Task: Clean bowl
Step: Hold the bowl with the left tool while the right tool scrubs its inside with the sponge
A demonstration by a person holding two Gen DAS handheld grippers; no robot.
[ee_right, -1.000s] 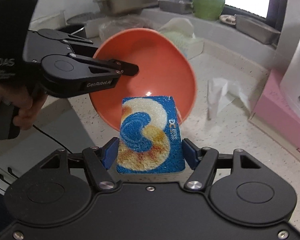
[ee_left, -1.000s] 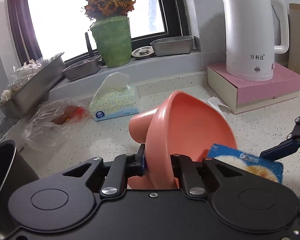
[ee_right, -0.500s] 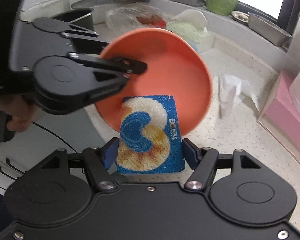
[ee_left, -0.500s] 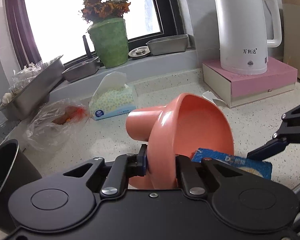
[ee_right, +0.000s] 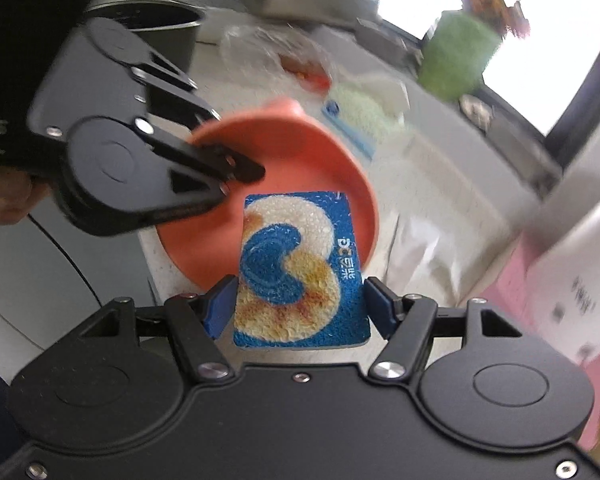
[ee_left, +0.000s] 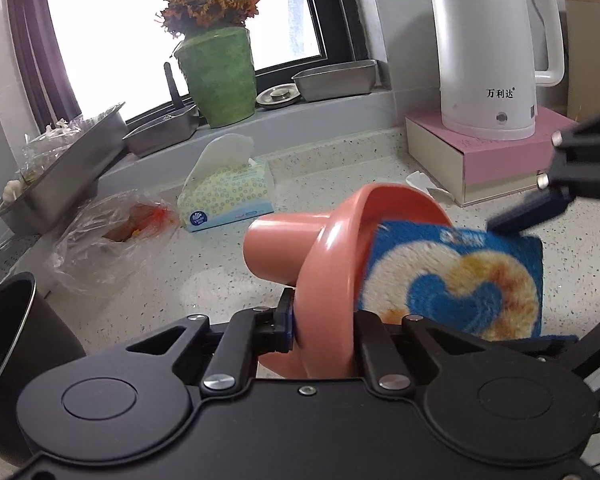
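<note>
From the left wrist camera, the left claw (ee_left: 322, 330) is clamped on the rim of a salmon-pink bowl (ee_left: 332, 264), one finger outside the wall and one inside. The bowl is held on edge above the speckled counter (ee_left: 204, 280), its foot pointing left and its open side facing right. A blue sponge (ee_left: 456, 276) with a white and orange swirl lies against the open side of the bowl, its far corner pinched by a blue-padded finger of the right claw (ee_left: 532, 210) coming in from the right edge. Behind, on the counter, sit a tissue box (ee_left: 228, 196), a crumpled plastic bag (ee_left: 112, 236) and a white kettle (ee_left: 488, 48) on a pink box (ee_left: 500, 160). A green pot of dried flowers (ee_left: 218, 76) stands on the windowsill beside metal trays (ee_left: 336, 80), and a dark pot (ee_left: 8, 344) shows at the left edge.

From the right wrist camera — much of it blurred — the right claw (ee_right: 298, 306) grips the sponge (ee_right: 296, 268) by its two long sides, patterned face up. The sponge's far end reaches into the hollow of the bowl (ee_right: 300, 160), which opens toward the camera. The left claw (ee_right: 236, 176) enters from the left, its finger over the bowl's near rim, with the person's hand (ee_right: 4, 200) on its handle. The tissue box (ee_right: 360, 116) and green pot (ee_right: 456, 56) show only as smears beyond.
</note>
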